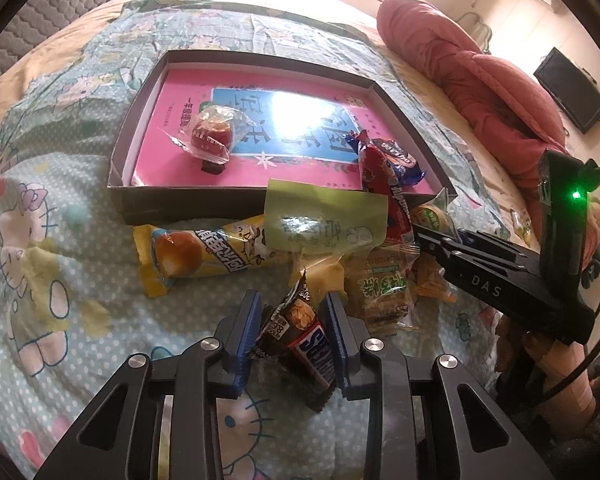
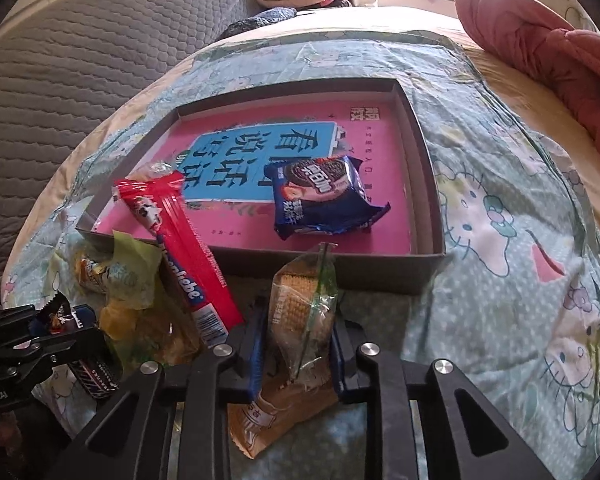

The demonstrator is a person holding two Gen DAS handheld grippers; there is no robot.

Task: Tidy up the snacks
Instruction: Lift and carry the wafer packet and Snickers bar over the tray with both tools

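A shallow grey box (image 1: pixel 118 176) (image 2: pixel 432 208) with a pink book in its bottom lies on the bed. In it are a clear-wrapped red snack (image 1: pixel 212 132) and a blue Oreo packet (image 2: pixel 324 196) (image 1: pixel 396 156). A red stick packet (image 2: pixel 180 236) (image 1: pixel 384 196) leans over the box's front wall. My left gripper (image 1: pixel 292 320) is shut on a Snickers bar (image 1: pixel 308 340), also seen in the right wrist view (image 2: pixel 56 316). My right gripper (image 2: pixel 298 336) is shut on a clear-wrapped wafer packet (image 2: pixel 304 304), just in front of the box wall.
A pile of snacks lies before the box: a yellow cake packet (image 1: pixel 192 252), a pale green packet (image 1: pixel 324 216) (image 2: pixel 132 268), a green-lettered cracker packet (image 1: pixel 380 288), an orange packet (image 2: pixel 268 412). A pink quilt (image 1: pixel 480 80) lies at the right, a grey padded headboard (image 2: pixel 80 60) at the left.
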